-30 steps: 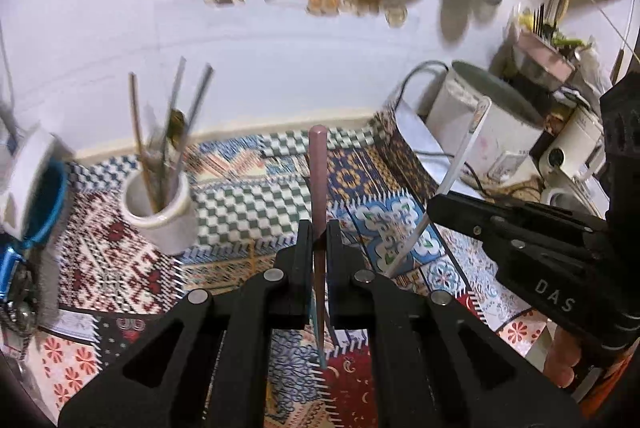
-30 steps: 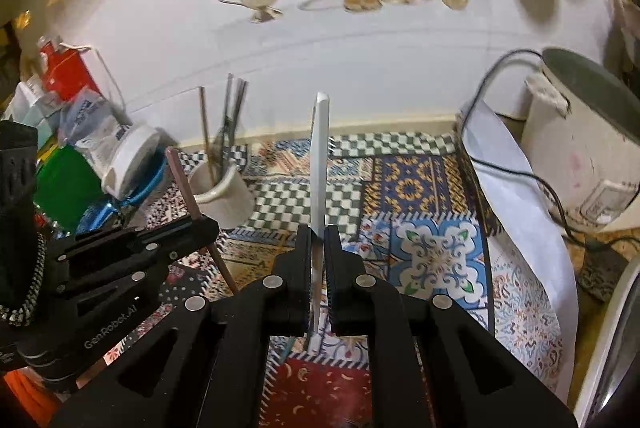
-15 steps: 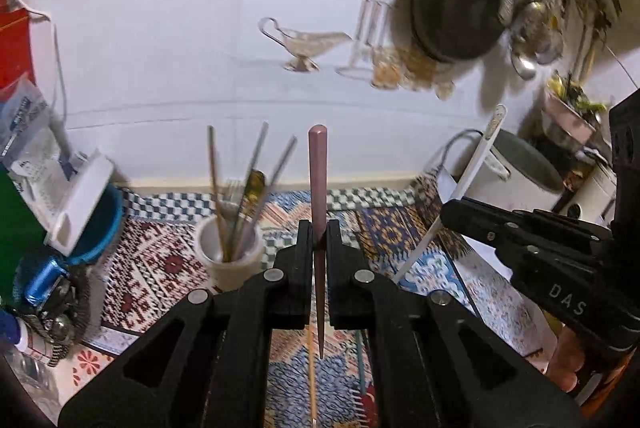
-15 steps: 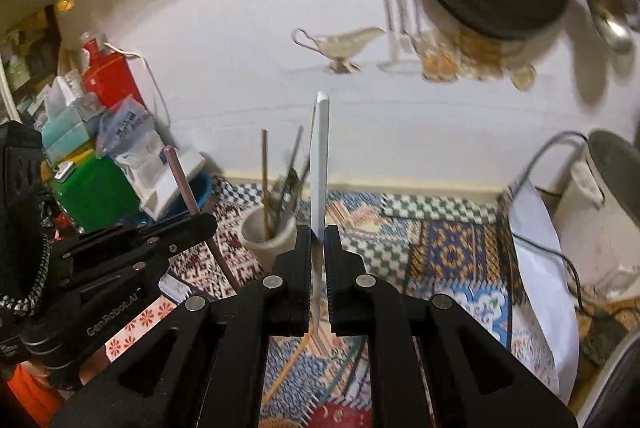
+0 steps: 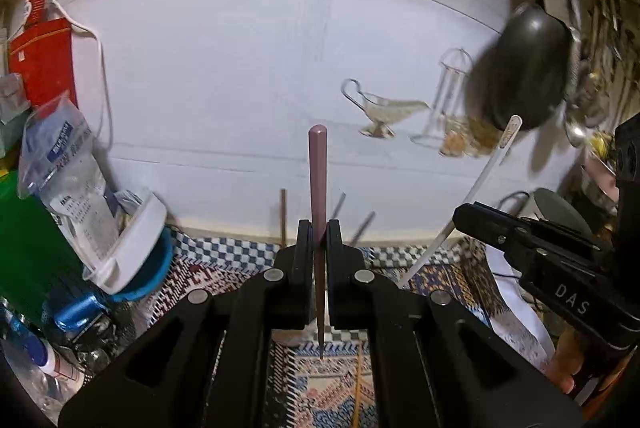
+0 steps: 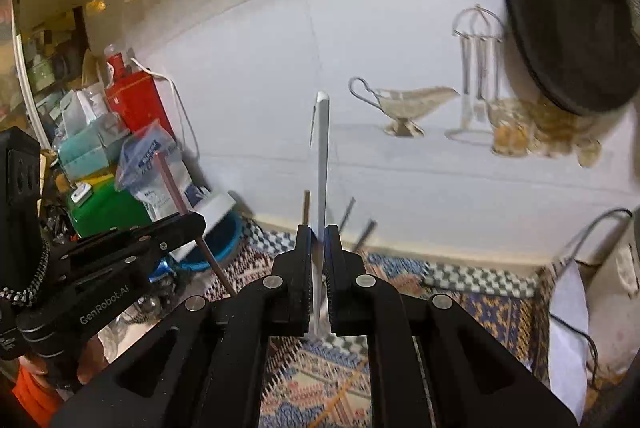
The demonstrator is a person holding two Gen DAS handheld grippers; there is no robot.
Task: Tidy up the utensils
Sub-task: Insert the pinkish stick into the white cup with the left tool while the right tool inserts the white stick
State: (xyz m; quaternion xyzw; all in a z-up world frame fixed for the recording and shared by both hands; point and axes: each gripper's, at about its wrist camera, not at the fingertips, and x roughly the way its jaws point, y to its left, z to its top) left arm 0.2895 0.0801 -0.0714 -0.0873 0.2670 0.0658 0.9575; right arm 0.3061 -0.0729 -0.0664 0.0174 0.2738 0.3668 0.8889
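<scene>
My left gripper (image 5: 319, 228) is shut on a pink tapered chopstick (image 5: 317, 168) that stands upright between its jaws. My right gripper (image 6: 319, 232) is shut on a white flat utensil handle (image 6: 322, 148), also upright. Each gripper shows in the other view: the right one (image 5: 460, 214) with the white handle (image 5: 486, 168), the left one (image 6: 200, 222) with the pink chopstick (image 6: 170, 184). Tips of several utensils (image 5: 283, 216) (image 6: 352, 208) stick up just behind the jaws; the cup that holds them is hidden.
A patterned mat (image 5: 224, 256) (image 6: 480, 292) covers the counter. Left: green box (image 5: 28, 248), white-and-blue container (image 5: 140, 248), red carton (image 6: 132, 100). Right: white cooker (image 6: 616, 280) with cable. A dark pan (image 6: 568, 8) hangs on the white tiled wall.
Both grippers have risen and tilted upward, keeping their utensils. The cup has dropped out of sight behind the jaws; more wall and less mat show now.
</scene>
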